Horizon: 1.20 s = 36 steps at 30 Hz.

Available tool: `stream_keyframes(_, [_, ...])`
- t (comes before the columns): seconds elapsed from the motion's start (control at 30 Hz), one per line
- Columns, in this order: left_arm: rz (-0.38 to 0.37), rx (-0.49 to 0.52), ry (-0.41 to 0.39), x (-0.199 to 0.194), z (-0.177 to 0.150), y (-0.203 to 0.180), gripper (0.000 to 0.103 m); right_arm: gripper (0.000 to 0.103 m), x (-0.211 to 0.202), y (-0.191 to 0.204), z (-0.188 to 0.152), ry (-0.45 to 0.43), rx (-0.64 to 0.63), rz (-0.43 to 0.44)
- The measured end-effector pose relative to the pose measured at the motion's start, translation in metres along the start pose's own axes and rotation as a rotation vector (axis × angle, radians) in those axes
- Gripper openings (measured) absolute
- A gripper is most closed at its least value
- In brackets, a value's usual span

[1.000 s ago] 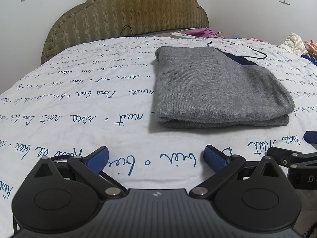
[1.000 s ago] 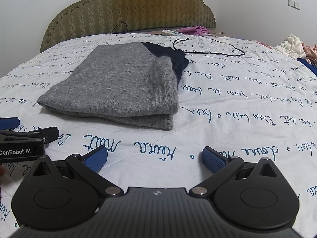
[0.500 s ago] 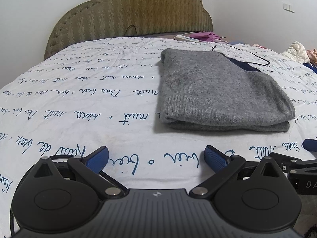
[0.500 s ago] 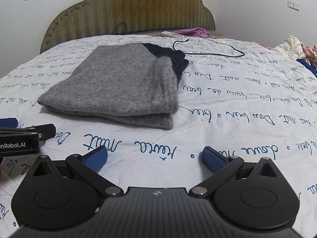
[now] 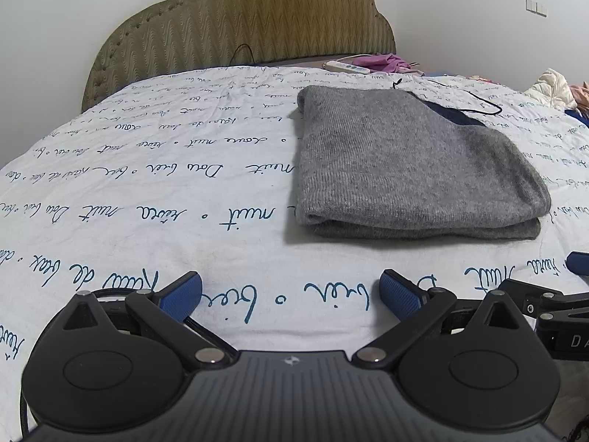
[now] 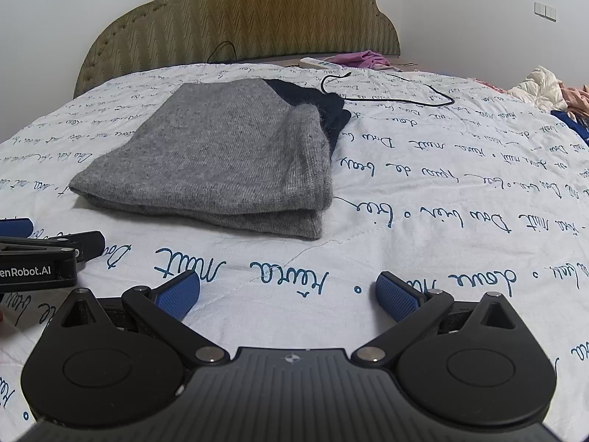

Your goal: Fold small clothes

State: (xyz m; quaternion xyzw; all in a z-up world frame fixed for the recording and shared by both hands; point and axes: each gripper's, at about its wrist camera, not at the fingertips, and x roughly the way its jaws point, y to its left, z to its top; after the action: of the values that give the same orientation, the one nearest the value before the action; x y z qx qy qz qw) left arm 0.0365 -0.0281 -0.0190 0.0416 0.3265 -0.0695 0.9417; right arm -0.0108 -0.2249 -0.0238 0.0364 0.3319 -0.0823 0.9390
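Fingers of your left gripper (image 5: 291,296) and right gripper (image 6: 287,293) stay wide apart and empty, drawn slightly back from the folded grey sweater (image 5: 408,162) lying on the bedsheet (image 5: 147,191), so this fold looks finished.

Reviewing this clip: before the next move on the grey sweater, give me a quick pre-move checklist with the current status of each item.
1. Left gripper open and empty: ok.
2. Right gripper open and empty: ok.
3. Grey sweater folded, lying flat on the bedspread: ok.
4. Edges fully aligned: not ok, a dark blue part sticks out at the far end.
5. Black cable clear of the sweater: cannot tell, it runs close behind.
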Motion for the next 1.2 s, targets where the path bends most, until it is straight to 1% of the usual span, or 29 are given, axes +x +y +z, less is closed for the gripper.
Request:
stream_keyframes(1.0, [0.004, 0.006, 0.003, 0.0014, -0.0009, -0.0009, 0.103, 0.103, -0.0005, 0.0003, -0.0001, -0.001, -0.005, -0.004])
stream_keyframes(1.2, [-0.002, 0.005, 0.001, 0.0008, -0.0005, -0.0004, 0.103, 0.103, -0.0061, -0.0012, 0.0018, -0.005, 0.008, 0.002])
